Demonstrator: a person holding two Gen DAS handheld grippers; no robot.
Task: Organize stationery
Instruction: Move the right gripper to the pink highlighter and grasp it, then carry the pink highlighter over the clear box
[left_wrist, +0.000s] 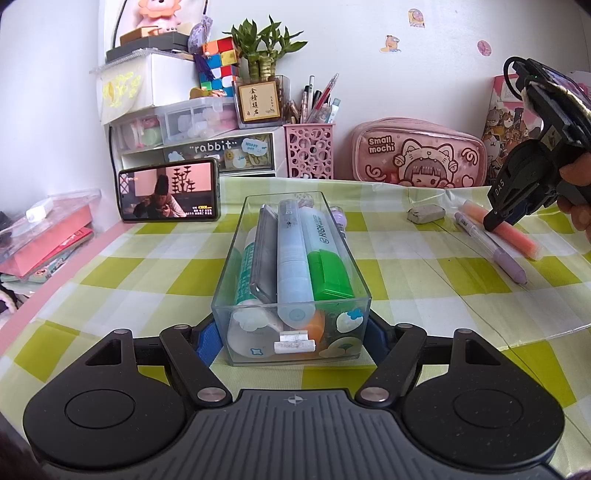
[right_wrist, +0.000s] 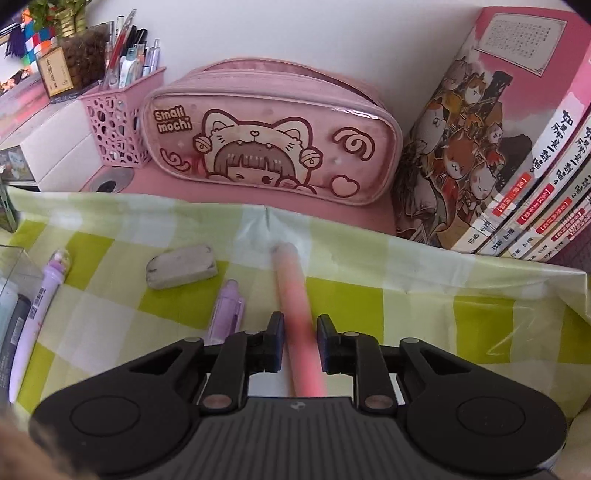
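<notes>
**Pink highlighter between the right jaws**

Black right gripper (right_wrist: 300, 343) straddles the highlighter (right_wrist: 295, 295), jaws narrow but apparently not pressing yet. It lies far right on the cloth (left_wrist: 406, 280), beside a purple pen (left_wrist: 491, 247). Best to centre, close squarely, then lift level toward the box (left_wrist: 236, 258), which the left gripper (left_wrist: 291, 341) clamps near-centre.

The clear box (left_wrist: 291, 280) looks like glossy, see-through plastic. A thin checked cover (right_wrist: 369, 302), creased and slightly shiny, lies over the pink surface (right_wrist: 229, 192). The pencil case (right_wrist: 273, 133) has a glossy vinyl front. The grey eraser (right_wrist: 181, 266) looks matt and smudged. The pen holder (left_wrist: 309, 149) is perforated pink plastic. Both tongs look matt black plastic, with bright metal pins.
</notes>
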